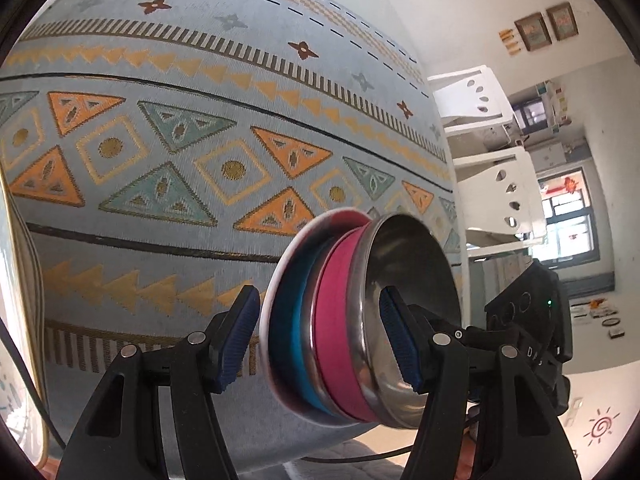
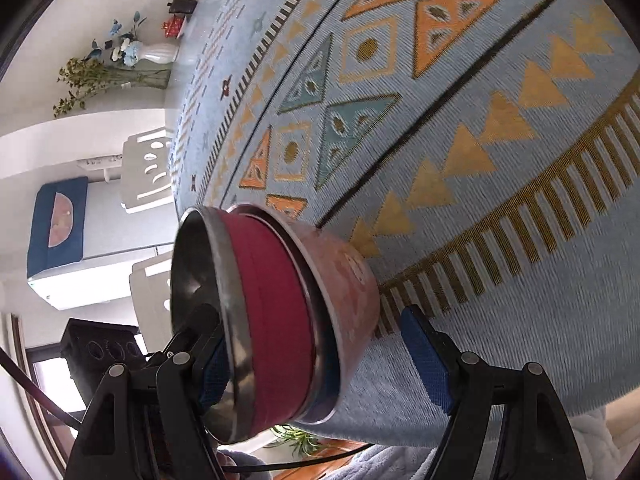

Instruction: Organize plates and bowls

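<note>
Nested stack of steel, pink, blue bowls (image 1: 352, 320) near surface (image 1: 160, 160) edge. Left claw (image 1: 320, 340) and right claw (image 2: 316, 364) spread, straddling stack, no pinch visible. Stacking looks done; placement left.

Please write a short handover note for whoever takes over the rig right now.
Left gripper: jaws straddle the bowl stack, one finger inside the steel bowl; contact unclear.
Right gripper: same from the other side, outer pad clear of the stack.
Things: steel, pink and blue bowls nested in a patterned bowl, over the tablecloth.
Done: bowls nested.
Left: set the stack in place, release. No plates in view.
</note>
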`<state>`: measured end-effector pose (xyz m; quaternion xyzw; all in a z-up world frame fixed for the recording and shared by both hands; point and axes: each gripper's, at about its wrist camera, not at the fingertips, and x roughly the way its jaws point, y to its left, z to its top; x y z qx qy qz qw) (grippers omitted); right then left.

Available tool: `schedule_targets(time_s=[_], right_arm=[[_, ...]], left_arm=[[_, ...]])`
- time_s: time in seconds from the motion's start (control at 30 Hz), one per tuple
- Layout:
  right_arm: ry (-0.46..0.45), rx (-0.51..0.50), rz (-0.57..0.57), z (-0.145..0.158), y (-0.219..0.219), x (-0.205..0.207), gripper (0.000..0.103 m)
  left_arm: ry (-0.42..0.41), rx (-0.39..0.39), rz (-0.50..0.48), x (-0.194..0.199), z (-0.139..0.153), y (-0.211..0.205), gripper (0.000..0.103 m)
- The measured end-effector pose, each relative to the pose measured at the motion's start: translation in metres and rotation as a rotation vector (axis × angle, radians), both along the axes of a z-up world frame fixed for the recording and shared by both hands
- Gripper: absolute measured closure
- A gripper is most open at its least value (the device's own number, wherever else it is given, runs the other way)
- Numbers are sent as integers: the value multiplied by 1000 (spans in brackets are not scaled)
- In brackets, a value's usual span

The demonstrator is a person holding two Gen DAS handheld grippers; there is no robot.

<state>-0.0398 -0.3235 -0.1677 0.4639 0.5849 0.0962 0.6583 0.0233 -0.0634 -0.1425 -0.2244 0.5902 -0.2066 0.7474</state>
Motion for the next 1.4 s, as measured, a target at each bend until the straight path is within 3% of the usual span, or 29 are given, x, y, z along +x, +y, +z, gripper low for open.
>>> schedule_targets(time_s=[0.2,0.4,0.53,0.77,0.93,1.2,1.4], right_arm=[[-2,60,16,1,4,9,26],[-28,-61,100,13,24,16,22],[-42,-23,76,12,22,13,26],[-180,-90,102,37,31,14,30],[-214,-83,122,43,43,17,31],[-263,-110,187,49,71,24,31],[-317,-132,230,58,91,30,32]], left_arm=[[6,5,-2,1,1,-2,43],[-24,44,-23,0,5,-8,43],[-59,55,-43,-2,11,-5,46],[-127,103,-26,-3,24,1,47],[-144,86,5,-6,29,13,47],[-235,196,15,-8,47,22,47],[-258,193,66,-14,57,48,47]])
